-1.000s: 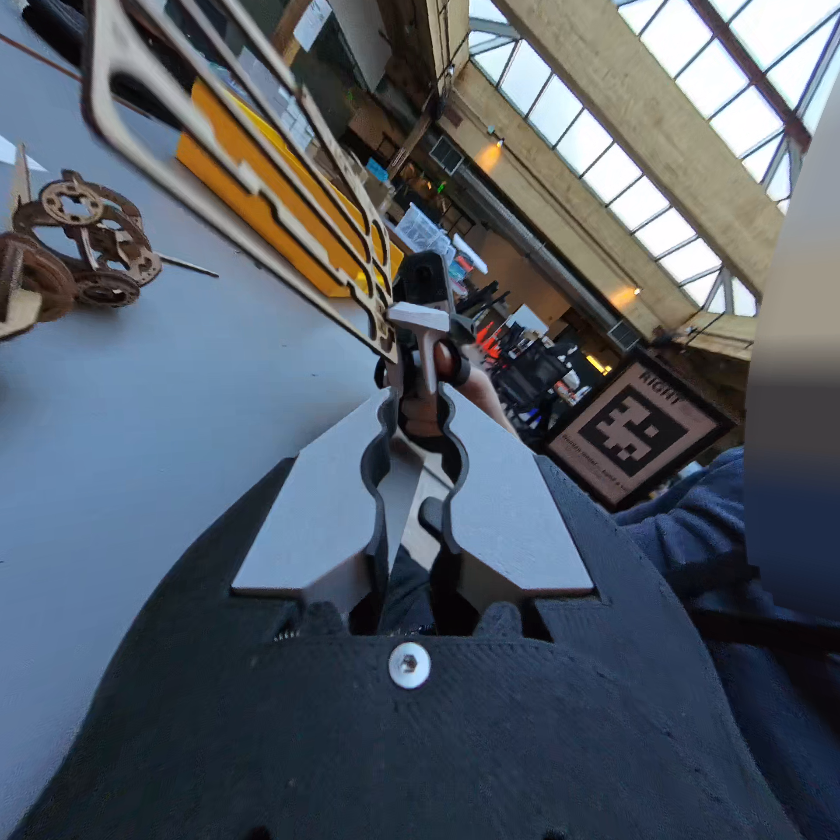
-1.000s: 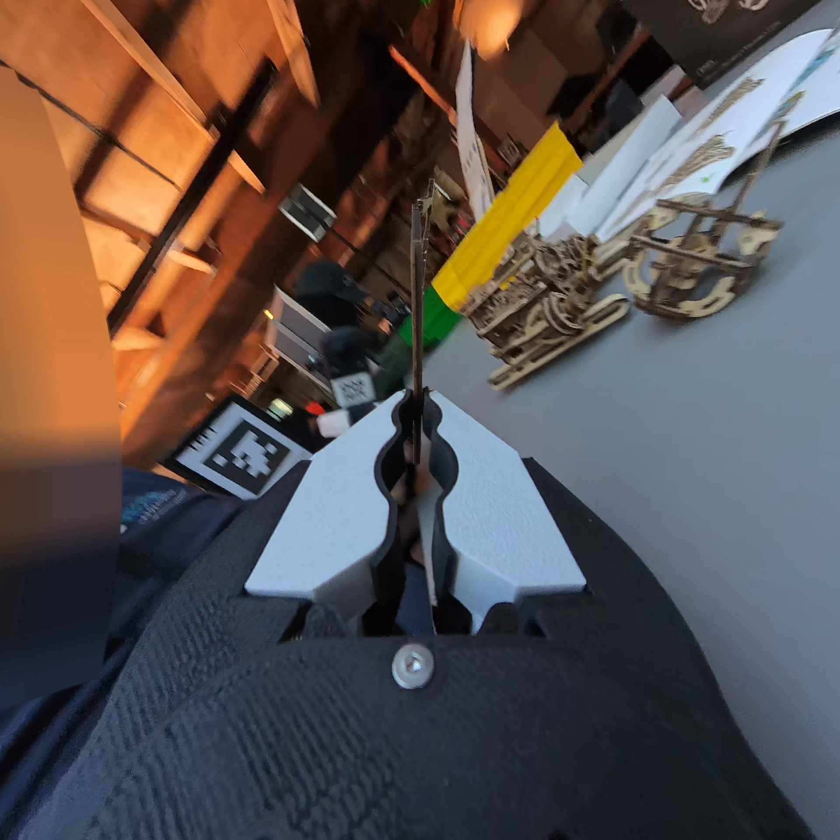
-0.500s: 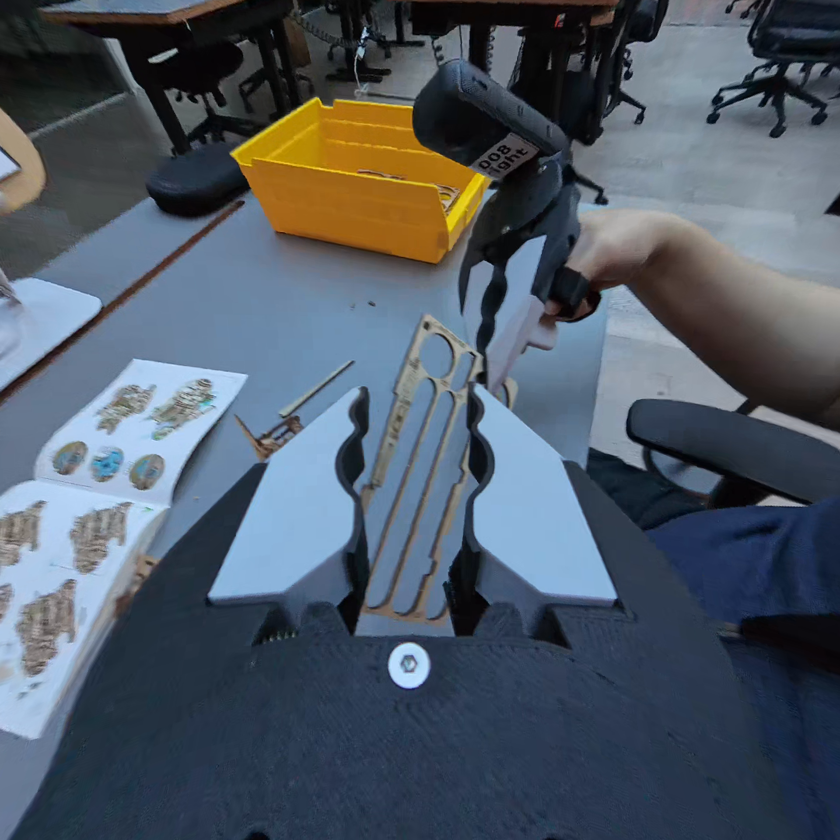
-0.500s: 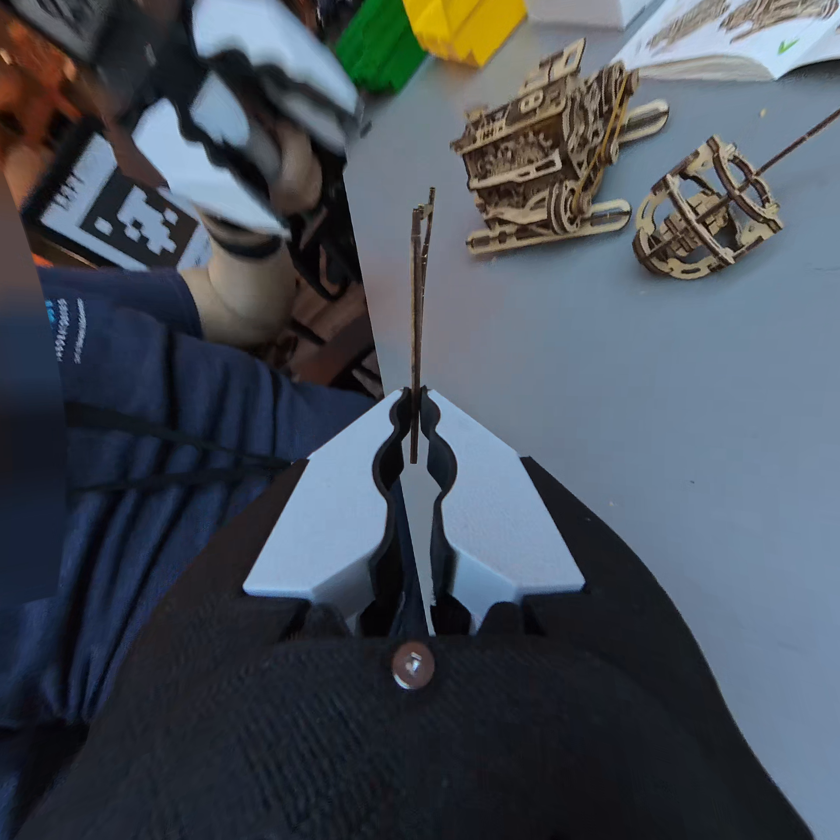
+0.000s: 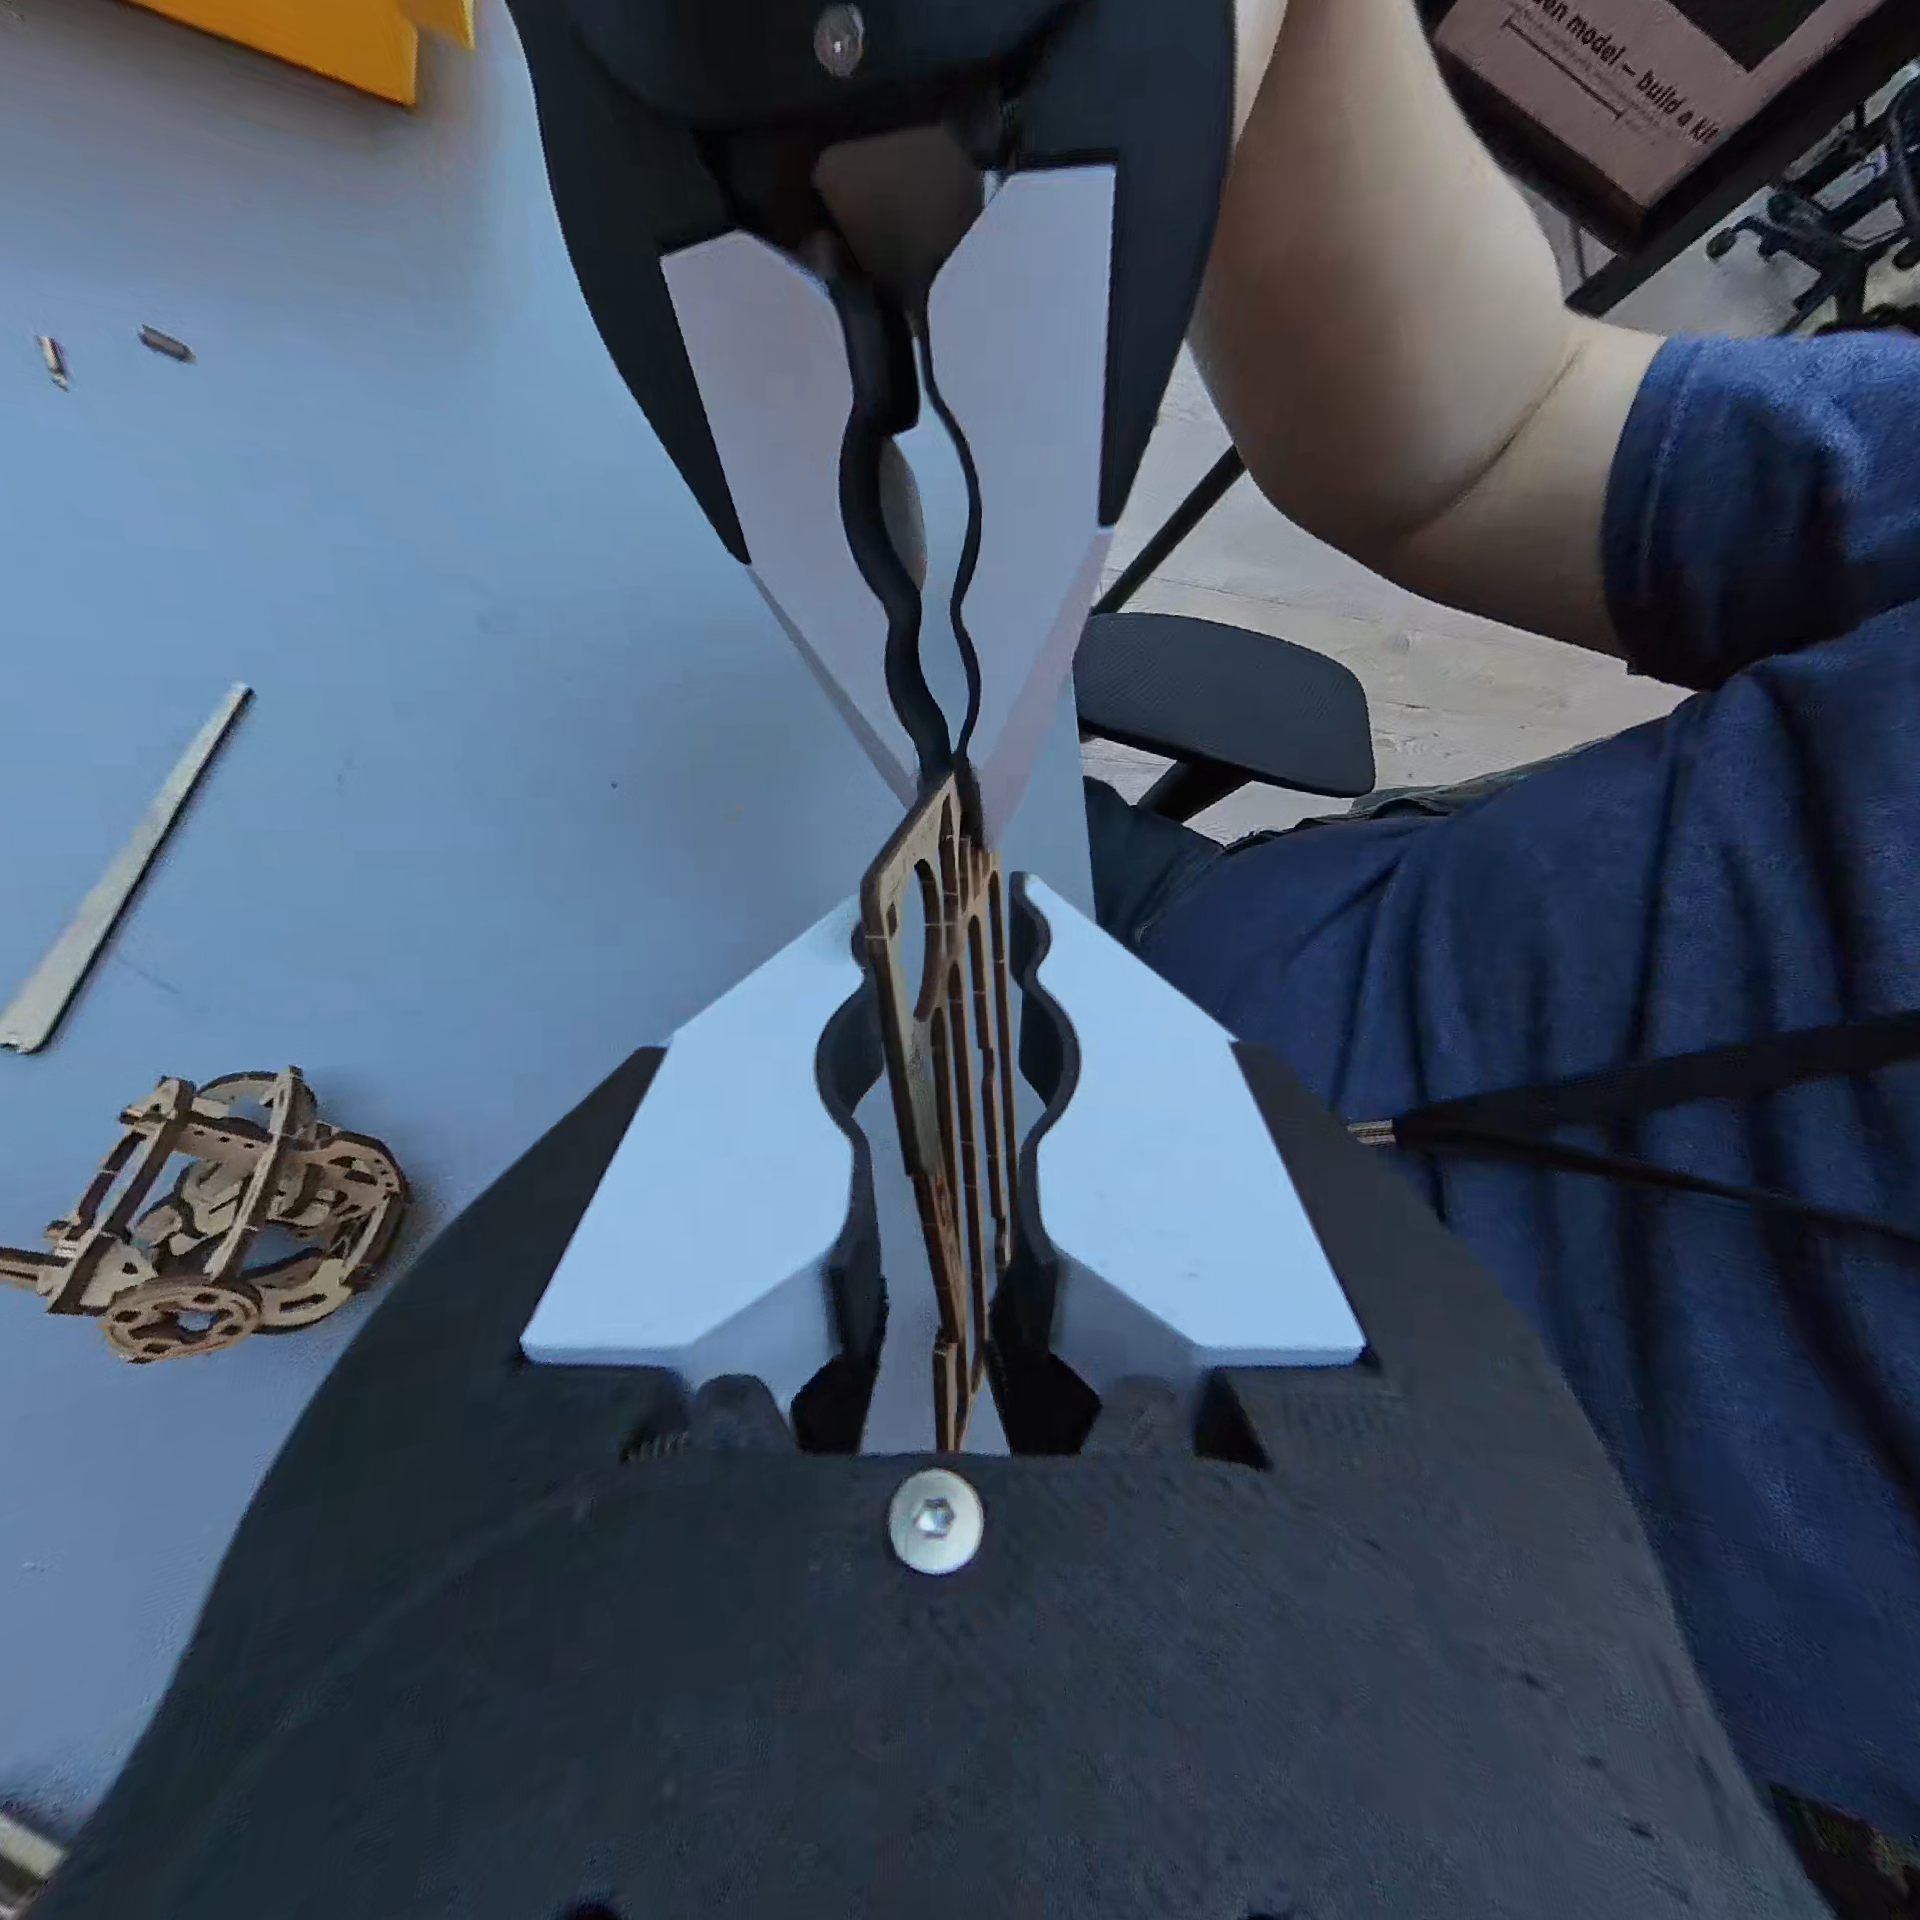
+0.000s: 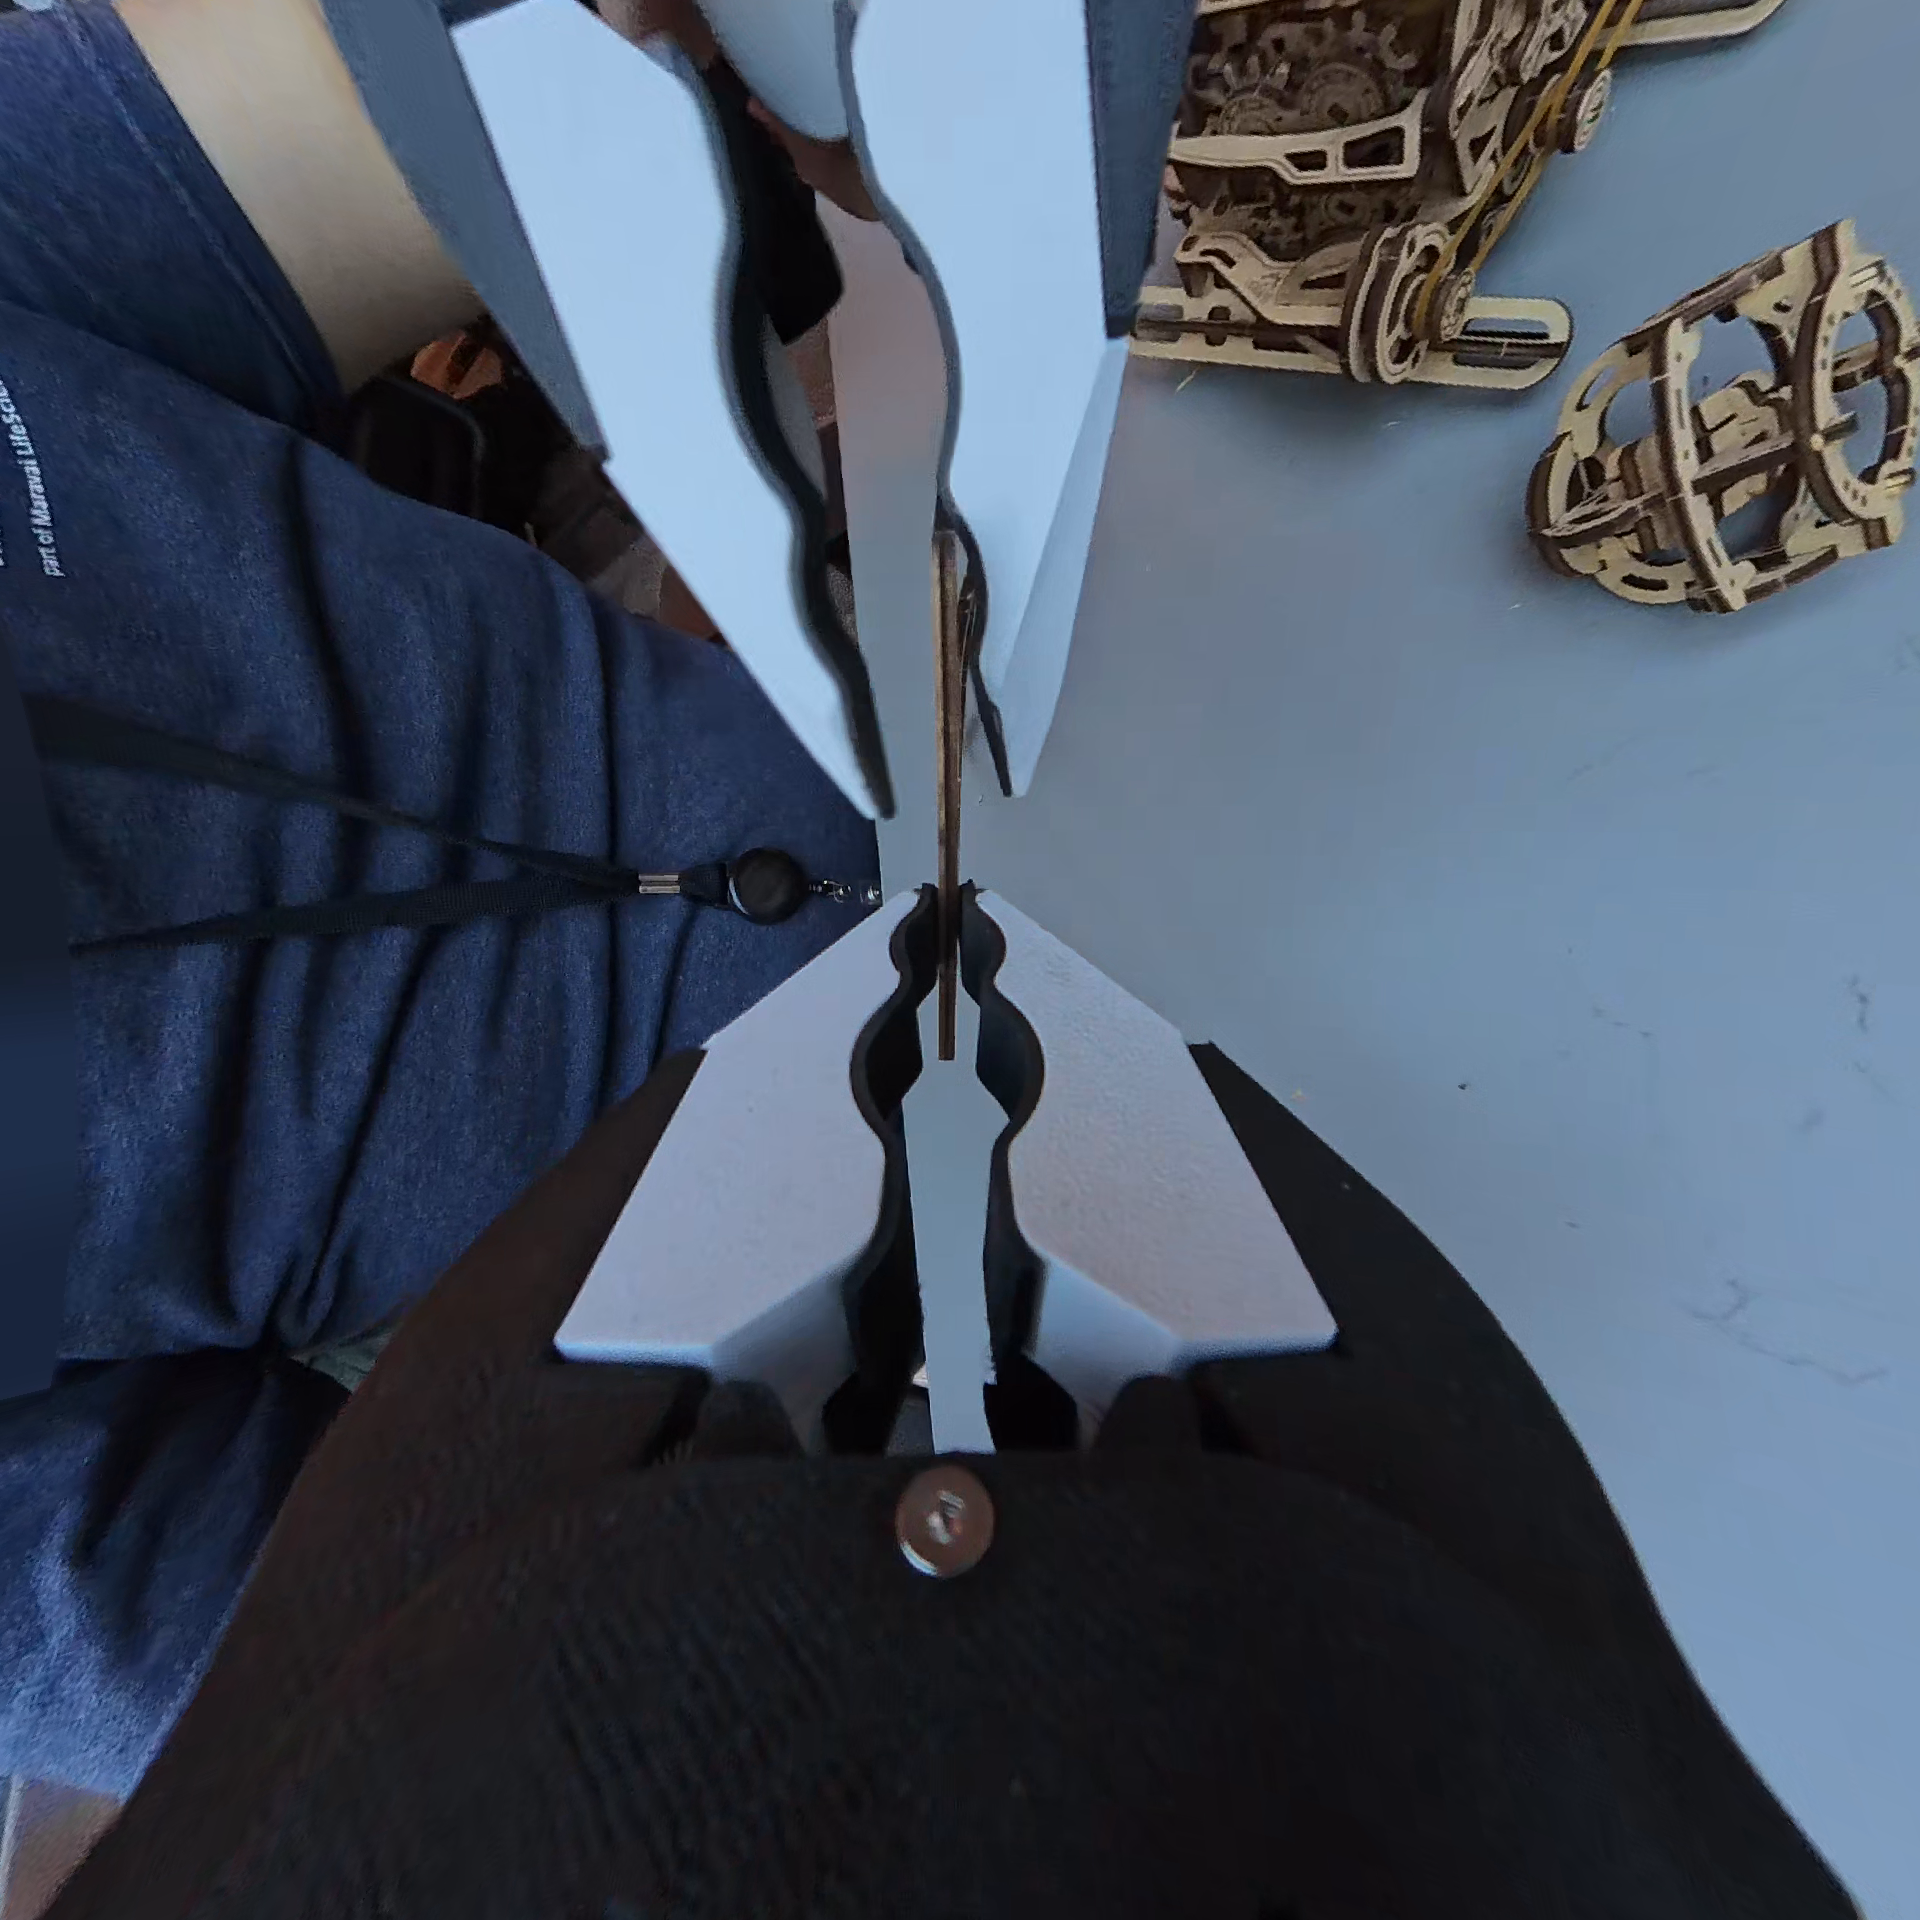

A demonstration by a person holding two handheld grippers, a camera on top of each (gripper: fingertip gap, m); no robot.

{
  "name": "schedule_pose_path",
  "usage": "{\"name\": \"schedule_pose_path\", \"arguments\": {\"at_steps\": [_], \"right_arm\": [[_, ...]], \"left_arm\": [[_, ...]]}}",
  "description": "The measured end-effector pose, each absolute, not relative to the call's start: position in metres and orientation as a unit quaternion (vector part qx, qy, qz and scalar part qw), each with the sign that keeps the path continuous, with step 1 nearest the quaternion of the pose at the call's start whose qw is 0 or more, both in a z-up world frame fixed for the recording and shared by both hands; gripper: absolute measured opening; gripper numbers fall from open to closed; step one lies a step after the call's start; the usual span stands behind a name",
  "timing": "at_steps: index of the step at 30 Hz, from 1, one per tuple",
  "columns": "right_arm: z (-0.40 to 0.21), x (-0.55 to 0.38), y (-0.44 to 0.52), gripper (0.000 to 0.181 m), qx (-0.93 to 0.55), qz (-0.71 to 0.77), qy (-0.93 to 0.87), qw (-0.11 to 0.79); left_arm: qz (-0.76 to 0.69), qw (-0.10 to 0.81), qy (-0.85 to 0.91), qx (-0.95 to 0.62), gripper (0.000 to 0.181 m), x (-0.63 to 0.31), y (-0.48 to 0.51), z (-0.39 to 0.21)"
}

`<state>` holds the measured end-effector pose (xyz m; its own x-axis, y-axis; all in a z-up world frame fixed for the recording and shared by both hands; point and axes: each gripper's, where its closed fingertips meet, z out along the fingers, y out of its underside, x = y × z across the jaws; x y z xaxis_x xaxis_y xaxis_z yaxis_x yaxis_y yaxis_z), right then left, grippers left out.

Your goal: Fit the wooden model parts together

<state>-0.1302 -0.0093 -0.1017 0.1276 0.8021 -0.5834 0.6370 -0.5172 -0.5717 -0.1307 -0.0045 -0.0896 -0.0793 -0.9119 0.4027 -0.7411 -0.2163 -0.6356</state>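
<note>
My right gripper clenches the wooden sheet; my left gripper, spread, straddles it. Beside the sheet, the shirt carries small white lettering.

A brown card at the top right carries printed white lettering; a blue shirt bears small white print along its left edge

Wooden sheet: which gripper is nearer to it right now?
Right. The right gripper is shut on one end of the wooden sheet; the left gripper is open, its fingers straddling the other end without clamping.
</note>
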Motion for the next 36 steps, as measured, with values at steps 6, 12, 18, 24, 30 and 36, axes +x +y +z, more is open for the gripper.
{"name": "schedule_pose_path", "arguments": {"at_steps": [6,12,18,24,30,36], "right_arm": [[-0.106,-0.133,-0.011,0.001,-0.729,0.465,-0.492,0.100],[-0.100,-0.136,-0.004,0.001,-0.707,0.479,-0.497,0.152],[-0.063,-0.131,0.019,0.030,-0.648,0.584,-0.331,0.360],[-0.080,-0.147,0.007,0.002,-0.640,0.597,-0.272,0.401],[-0.087,-0.153,0.001,0.000,-0.635,0.638,-0.243,0.362],[-0.089,-0.158,0.001,0.000,-0.634,0.646,-0.246,0.348]], "left_arm": [[-0.427,0.082,0.591,-0.679,0.017,-0.135,-0.010,-0.100],[-0.445,0.103,0.571,-0.682,0.001,-0.137,-0.012,-0.106],[-0.514,0.195,0.472,-0.689,0.000,-0.144,0.001,-0.077],[-0.518,0.241,0.439,-0.693,0.001,-0.150,-0.001,-0.086],[-0.557,0.231,0.409,-0.685,0.003,-0.154,-0.004,-0.089],[-0.574,0.226,0.400,-0.677,0.001,-0.156,-0.004,-0.089]]}}
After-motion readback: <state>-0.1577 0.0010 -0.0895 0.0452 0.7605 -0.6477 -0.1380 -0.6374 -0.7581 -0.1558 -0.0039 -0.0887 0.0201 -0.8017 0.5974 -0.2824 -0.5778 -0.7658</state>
